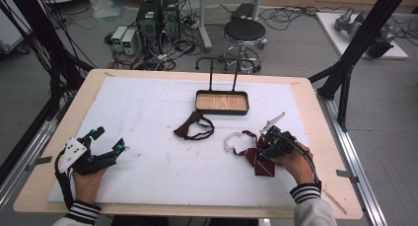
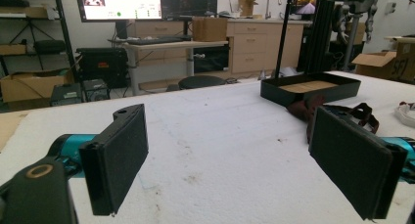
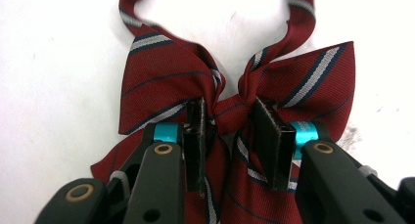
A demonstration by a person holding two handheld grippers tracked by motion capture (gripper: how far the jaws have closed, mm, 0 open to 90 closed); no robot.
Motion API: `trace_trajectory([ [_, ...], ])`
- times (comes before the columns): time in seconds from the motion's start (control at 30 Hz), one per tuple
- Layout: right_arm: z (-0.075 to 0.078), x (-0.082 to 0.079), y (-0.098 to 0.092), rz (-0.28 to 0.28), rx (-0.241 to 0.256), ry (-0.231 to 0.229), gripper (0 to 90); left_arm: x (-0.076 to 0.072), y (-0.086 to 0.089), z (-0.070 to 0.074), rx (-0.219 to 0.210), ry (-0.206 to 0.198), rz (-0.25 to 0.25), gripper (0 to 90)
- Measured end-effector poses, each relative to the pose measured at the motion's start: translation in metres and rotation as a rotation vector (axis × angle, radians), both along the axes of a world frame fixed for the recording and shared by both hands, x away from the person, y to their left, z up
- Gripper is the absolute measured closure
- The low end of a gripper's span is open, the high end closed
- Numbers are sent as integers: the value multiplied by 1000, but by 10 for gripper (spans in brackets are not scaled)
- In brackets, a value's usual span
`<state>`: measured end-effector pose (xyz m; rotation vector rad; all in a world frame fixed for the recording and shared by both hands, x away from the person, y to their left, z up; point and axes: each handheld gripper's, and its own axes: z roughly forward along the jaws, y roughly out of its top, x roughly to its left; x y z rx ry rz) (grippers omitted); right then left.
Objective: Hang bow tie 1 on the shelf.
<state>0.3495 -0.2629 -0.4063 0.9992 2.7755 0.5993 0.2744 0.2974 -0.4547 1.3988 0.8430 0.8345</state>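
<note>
A white mat (image 1: 162, 162) covers the table (image 1: 39, 167), and at its far middle sits a dark tray (image 1: 222, 109) with a wooden floor. Just in front of the tray lies a plain dark-red bow tie (image 1: 193, 129). Nearer the person's right hand lies a striped bow tie (image 3: 293, 82), red with white and navy stripes, its neck band looping away toward a white strap end (image 1: 231, 139).

The right gripper (image 3: 229, 123) is down on this striped tie, jaws narrowed to either side of the centre knot (image 3: 230, 109), pads touching the cloth; whether they have fully clamped it I cannot tell. The left gripper (image 2: 230, 160) hovers over bare mat at the near left, jaws wide and holding nothing.

The step looks like picking the striped tie up by its knot. To do it well, the jaws should close squarely on the knot rather than one wing, pinching through the thick fold so the tie hangs evenly. Lift straight up, slowly, so the band trails free and does not snag the gripper.
</note>
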Motion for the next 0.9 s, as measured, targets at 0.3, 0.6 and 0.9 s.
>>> trace_trajectory([
  [0.3,18,-7,-2,-18,86,-161,677,0,0,0,0,0,0,150],
  [0.6,39,-13,-3,-49,215,-346,677,0,0,0,0,0,0,150],
  [0.9,55,-14,-9,-123,306,-499,677,0,0,0,-1,0,0,150],
])
